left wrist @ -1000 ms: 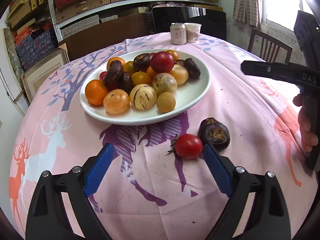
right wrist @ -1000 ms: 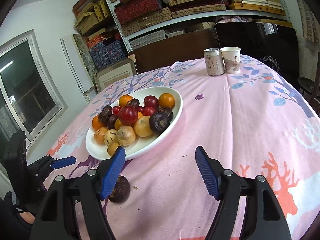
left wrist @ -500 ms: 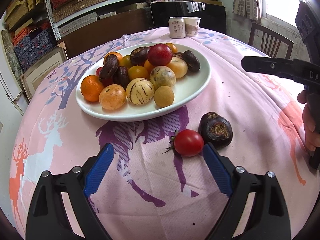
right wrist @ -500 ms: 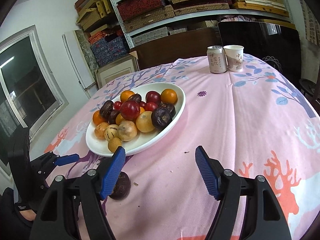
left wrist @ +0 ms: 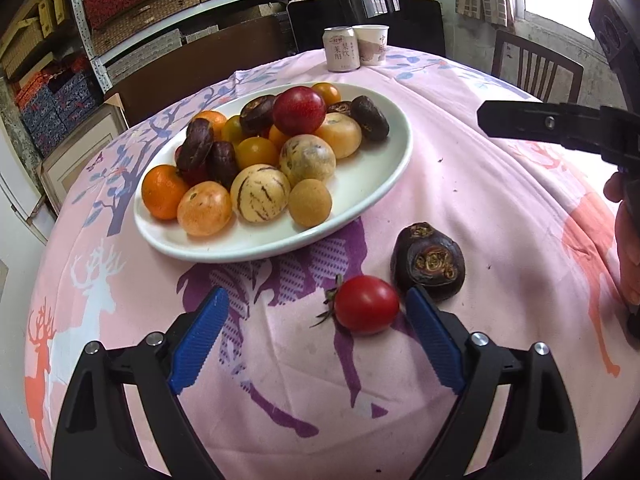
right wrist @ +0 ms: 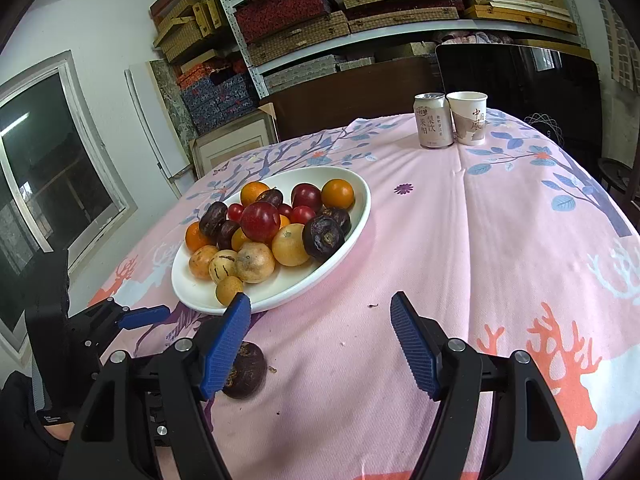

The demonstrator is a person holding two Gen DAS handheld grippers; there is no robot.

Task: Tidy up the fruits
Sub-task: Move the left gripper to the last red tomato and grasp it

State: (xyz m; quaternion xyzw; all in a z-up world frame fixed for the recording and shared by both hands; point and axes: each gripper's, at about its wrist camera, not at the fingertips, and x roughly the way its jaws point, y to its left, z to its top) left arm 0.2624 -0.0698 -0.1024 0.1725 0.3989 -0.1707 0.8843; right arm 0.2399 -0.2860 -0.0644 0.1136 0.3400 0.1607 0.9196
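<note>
My left gripper has closed in on the small red cherry tomato with a green stem over the last second: the tomato was ahead of the blue pads, now it sits between them, hard against the right-side pad, well clear of the other one. Jaws wide apart, holding nothing. Tomato on the pink deer-print tablecloth, just short of the white oval ceramic plate heaped with mixed fruit.

The dark purple wrinkled fruit lies just beside the tomato, behind the right-side pad. Risk as I see it: closing may nudge it or roll the tomato off-centre. I'd shift right to centre first.

My right gripper has barely moved; spread, empty, hovering over cloth, the same dark fruit partly behind its left pad.

Judgement: two loose fruits left off the plate; tomato pick is next, not yet made.
</note>
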